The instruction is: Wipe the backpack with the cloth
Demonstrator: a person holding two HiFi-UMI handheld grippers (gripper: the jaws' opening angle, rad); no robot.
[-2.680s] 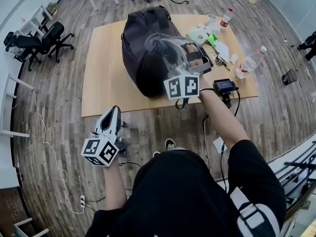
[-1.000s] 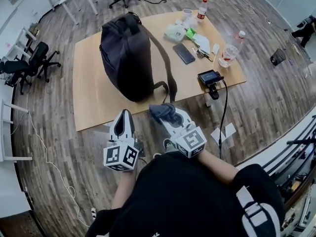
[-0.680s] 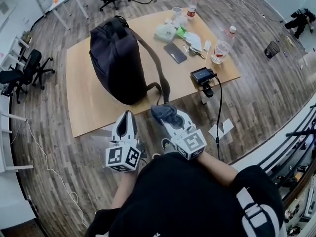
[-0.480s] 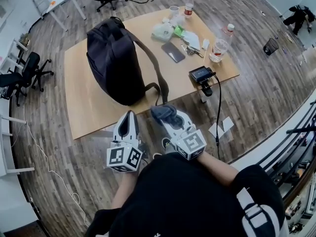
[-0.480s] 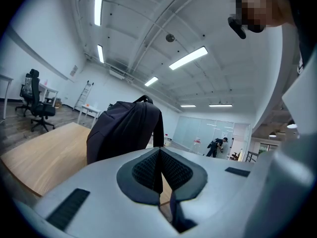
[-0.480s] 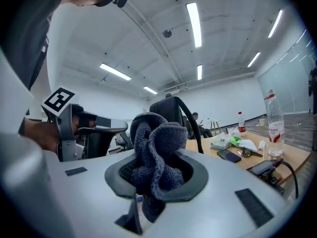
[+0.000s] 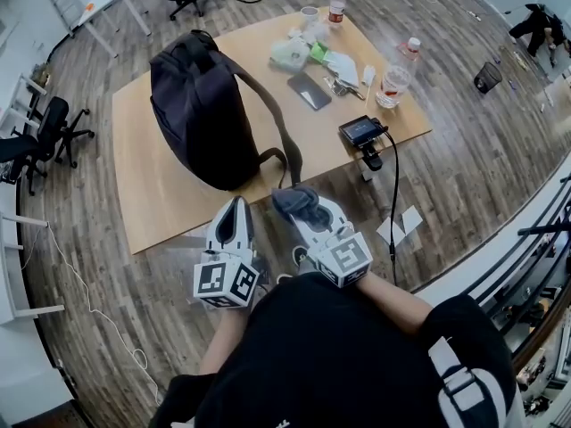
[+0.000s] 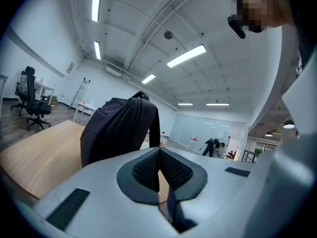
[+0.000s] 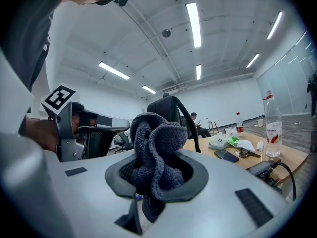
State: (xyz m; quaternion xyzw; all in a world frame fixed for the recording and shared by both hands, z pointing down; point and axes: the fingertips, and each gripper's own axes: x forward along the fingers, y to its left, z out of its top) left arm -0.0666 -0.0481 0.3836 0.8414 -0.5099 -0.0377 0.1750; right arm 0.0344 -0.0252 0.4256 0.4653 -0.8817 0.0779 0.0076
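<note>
Backpack point(image 7: 201, 110): dark, soft woven fabric, rounded and bulging in outline. It stands upright on its base on the left half of the wooden table point(image 7: 169, 199). Its long axis runs vertically, with the top handle uppermost. One flat shoulder strap point(image 7: 270, 114) runs down the side that faces the clutter on the right of the table.

Cloth point(image 7: 299, 203): dark blue-grey, with a ribbed, towel-like knit. It is bunched into thick folds that rise above the jaws.

Right gripper point(image 7: 310, 219): smooth light-grey shell with dark dimpled pads. The jaws are narrowed onto the bunched cloth and clamp it.

Left gripper point(image 7: 235, 210): same build. The pads meet with nothing between them.

Both grippers sit side by side over the plank floor, just short of the table's near edge, and point toward the backpack. Neither gripper nor the cloth touches it.

Right half of the table: a clear plastic bottle point(image 7: 393, 67) and a flat dark phone point(image 7: 309, 90).
</note>
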